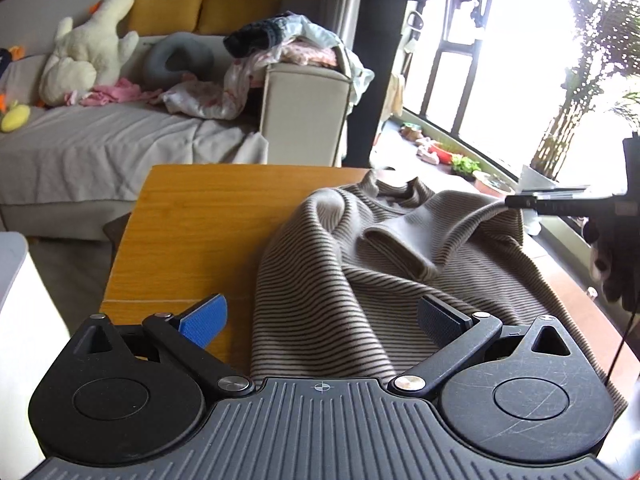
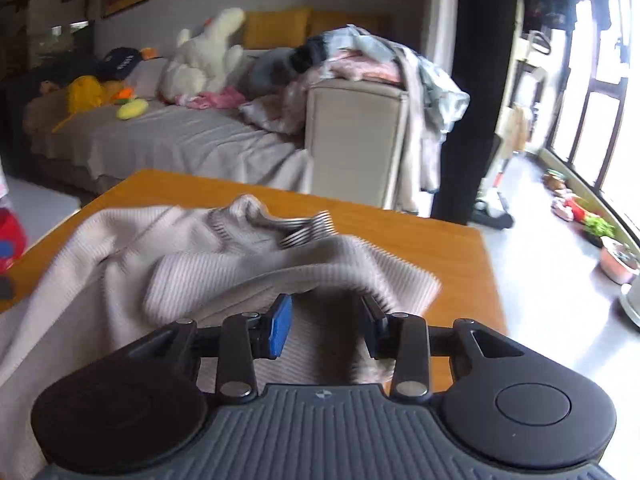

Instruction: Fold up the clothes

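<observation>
- No word, brand or number can be read in either view.
- White marks on the black cushion (image 2: 120, 63) on the sofa are too blurred to make out.

The left gripper (image 1: 322, 316) is pitched downward with its jaws spread wide, the blue-padded finger (image 1: 204, 320) and the dark finger (image 1: 440, 322) set far apart. The right gripper (image 2: 326, 326) is likewise angled down, its jaws parted moderately, and its fingertips (image 1: 520, 201) are seen from the side at the right edge of the left wrist view.
</observation>
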The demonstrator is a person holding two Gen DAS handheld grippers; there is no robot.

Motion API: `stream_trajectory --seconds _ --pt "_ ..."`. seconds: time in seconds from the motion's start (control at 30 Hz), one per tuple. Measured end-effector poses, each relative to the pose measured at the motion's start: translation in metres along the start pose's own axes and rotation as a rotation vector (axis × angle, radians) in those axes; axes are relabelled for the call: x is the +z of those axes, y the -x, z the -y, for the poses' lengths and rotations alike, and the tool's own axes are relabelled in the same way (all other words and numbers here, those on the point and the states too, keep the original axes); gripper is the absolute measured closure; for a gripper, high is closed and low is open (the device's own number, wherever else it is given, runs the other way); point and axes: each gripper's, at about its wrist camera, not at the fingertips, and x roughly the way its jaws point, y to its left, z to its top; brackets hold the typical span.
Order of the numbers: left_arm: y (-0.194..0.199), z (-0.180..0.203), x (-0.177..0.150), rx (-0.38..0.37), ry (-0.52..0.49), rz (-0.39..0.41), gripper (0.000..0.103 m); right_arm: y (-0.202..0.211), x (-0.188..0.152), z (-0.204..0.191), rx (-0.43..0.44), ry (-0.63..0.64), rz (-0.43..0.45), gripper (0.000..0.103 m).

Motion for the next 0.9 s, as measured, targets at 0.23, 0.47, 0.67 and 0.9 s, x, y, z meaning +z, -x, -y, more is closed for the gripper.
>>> stream_trajectory --seconds 0.23,0.47,0.67,0.9 --pt "-0.005 -0.01 0.035 0.119 0.044 0.023 0.0 0.048 -0.023 -0.151 0.477 0.428 0.03 0.051" --pt "0.022 -0.019 0.043 0.178 0.07 0.064 0.0 0.031 -0.044 -0.241 0.575 0.518 0.044 0.064" --pt "0.045 -0.03 0.041 0.192 0.071 0.117 0.0 0.032 0.021 -0.184 0.412 0.328 0.151 0.099" --pt "0.03 -0.009 0.026 0.032 0.058 0.101 0.0 0.074 0.077 -0.023 0.171 -0.167 0.329 0.099"
